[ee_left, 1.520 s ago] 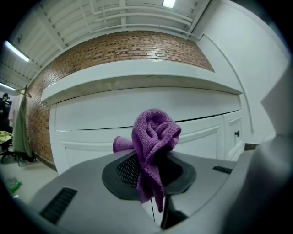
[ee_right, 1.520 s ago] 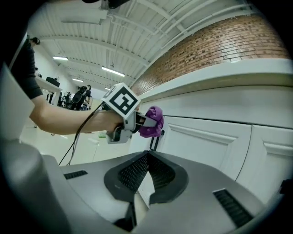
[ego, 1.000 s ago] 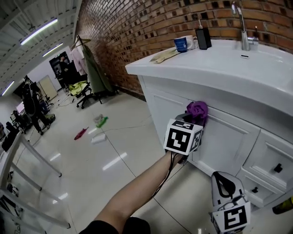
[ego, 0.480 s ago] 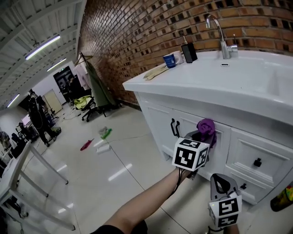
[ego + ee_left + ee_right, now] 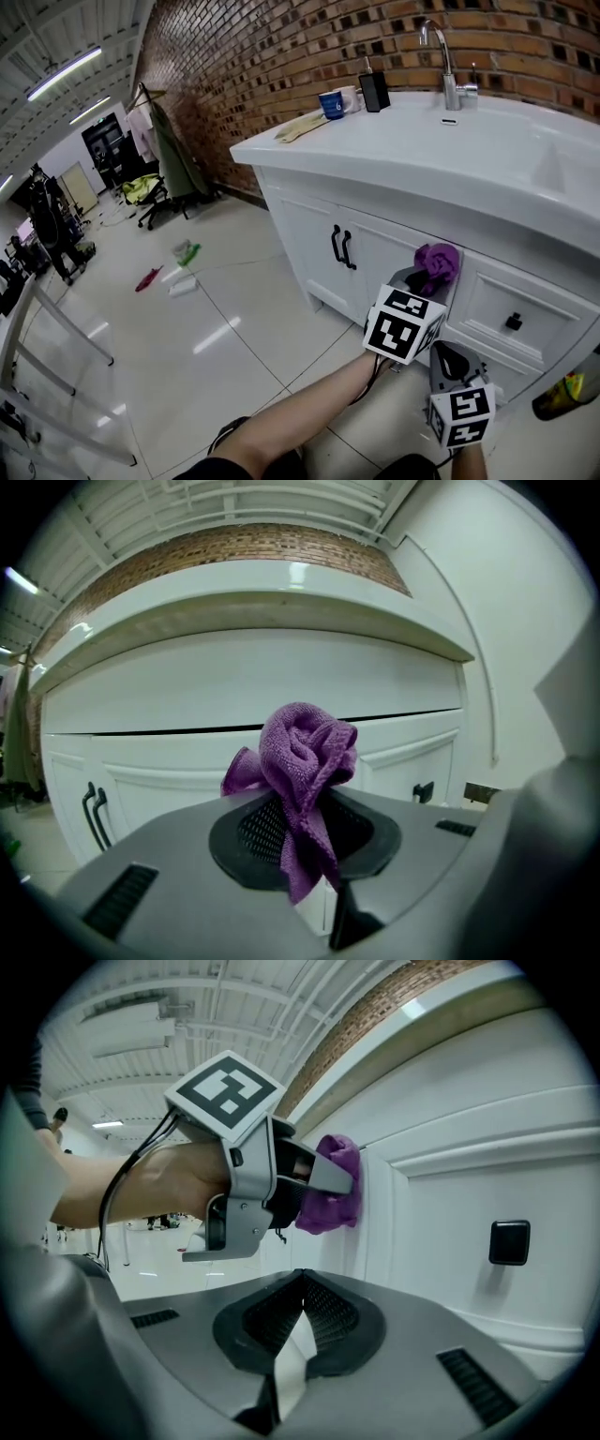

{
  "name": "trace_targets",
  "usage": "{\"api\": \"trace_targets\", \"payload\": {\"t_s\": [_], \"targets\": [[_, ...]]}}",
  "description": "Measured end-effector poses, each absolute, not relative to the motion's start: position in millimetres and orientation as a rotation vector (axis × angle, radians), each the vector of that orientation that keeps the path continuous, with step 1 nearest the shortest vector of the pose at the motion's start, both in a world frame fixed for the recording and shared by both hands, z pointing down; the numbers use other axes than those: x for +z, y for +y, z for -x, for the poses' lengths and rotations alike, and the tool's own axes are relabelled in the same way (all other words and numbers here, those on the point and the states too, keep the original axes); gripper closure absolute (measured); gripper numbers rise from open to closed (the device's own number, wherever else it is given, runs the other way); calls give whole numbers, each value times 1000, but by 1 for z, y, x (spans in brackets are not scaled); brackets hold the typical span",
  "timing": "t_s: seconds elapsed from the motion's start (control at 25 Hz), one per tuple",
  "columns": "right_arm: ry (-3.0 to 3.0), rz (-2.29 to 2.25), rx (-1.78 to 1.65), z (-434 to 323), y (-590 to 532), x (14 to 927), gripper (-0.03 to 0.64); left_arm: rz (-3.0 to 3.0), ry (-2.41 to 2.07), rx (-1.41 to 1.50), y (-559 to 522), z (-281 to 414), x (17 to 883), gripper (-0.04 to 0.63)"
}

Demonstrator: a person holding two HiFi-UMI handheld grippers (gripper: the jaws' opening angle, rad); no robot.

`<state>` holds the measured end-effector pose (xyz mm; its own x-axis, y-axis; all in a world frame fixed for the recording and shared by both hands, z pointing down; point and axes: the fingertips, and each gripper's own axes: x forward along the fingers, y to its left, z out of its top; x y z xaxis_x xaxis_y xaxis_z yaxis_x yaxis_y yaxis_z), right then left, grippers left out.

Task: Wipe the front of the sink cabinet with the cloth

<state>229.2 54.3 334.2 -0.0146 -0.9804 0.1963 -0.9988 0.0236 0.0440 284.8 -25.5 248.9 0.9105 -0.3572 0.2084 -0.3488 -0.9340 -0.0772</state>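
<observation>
The white sink cabinet point(image 5: 394, 248) fills the right of the head view. My left gripper point(image 5: 424, 278) is shut on a bunched purple cloth point(image 5: 438, 264), which is pressed against the cabinet front just left of a drawer panel. In the left gripper view the cloth point(image 5: 305, 752) sticks out of the shut gripper point(image 5: 302, 819), with the cabinet front point(image 5: 187, 682) close behind. The right gripper view shows the left gripper point(image 5: 337, 1180) holding the cloth point(image 5: 330, 1202) on the panel edge. My right gripper point(image 5: 450, 361) hangs lower, by the floor; its point(image 5: 298, 1309) jaws are shut on nothing.
Two black door handles point(image 5: 339, 247) sit left of the cloth, a black drawer knob point(image 5: 514, 322) to its right. On the counter stand a blue cup point(image 5: 330, 103), a black dispenser point(image 5: 374, 91) and a faucet point(image 5: 441, 56). Litter point(image 5: 186, 253) lies on the floor. A metal table frame point(image 5: 56, 352) stands at left.
The left gripper has slid the cloth rightward along the cabinet front, from the door panel past the handles to the drawer's edge. The right gripper stays low beside it.
</observation>
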Motion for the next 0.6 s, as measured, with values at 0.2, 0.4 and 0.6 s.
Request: {"api": "trace_targets", "payload": {"t_s": [0.2, 0.4, 0.6], "targets": [[-2087, -2089, 167, -233, 56, 338, 615, 3023, 458, -343, -9, -296, 252, 517], [-2086, -2088, 186, -226, 39, 346, 615, 3046, 429, -335, -28, -287, 260, 517], [-2060, -2044, 177, -214, 15, 358, 615, 3018, 481, -393, -80, -268, 278, 517]]}}
